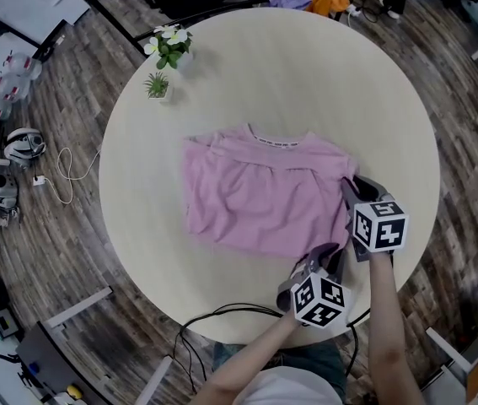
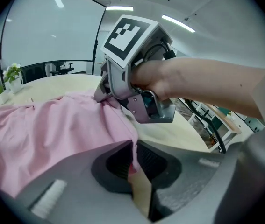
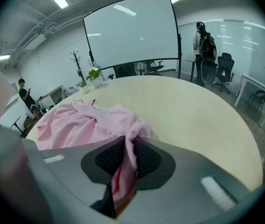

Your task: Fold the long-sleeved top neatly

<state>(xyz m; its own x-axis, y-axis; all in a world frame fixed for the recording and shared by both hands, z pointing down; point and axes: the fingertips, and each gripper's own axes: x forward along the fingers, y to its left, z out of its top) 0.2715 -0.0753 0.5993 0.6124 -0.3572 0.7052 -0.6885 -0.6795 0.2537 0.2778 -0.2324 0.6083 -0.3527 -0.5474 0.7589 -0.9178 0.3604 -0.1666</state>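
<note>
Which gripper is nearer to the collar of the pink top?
Right. The right gripper pinches the pink top at its side edge, not far from the collar; the left gripper pinches its near corner, farther off.

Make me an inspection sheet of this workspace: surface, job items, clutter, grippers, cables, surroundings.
Surface: round pale wooden table, mostly bare.
Job's things: pink long-sleeved top lies flat mid-table, neckline away from the person, bunched along the person's right side.
Clutter: white-flowered potted plant and small green potted plant near the far left rim.
Grippers: left gripper and right gripper each shut on the top's right side, fabric between the pads.
Cables: black cables run across the near rim; white cable lies on the floor.
Surroundings: dark wood-plank floor; purple and orange cloths beyond the table.
</note>
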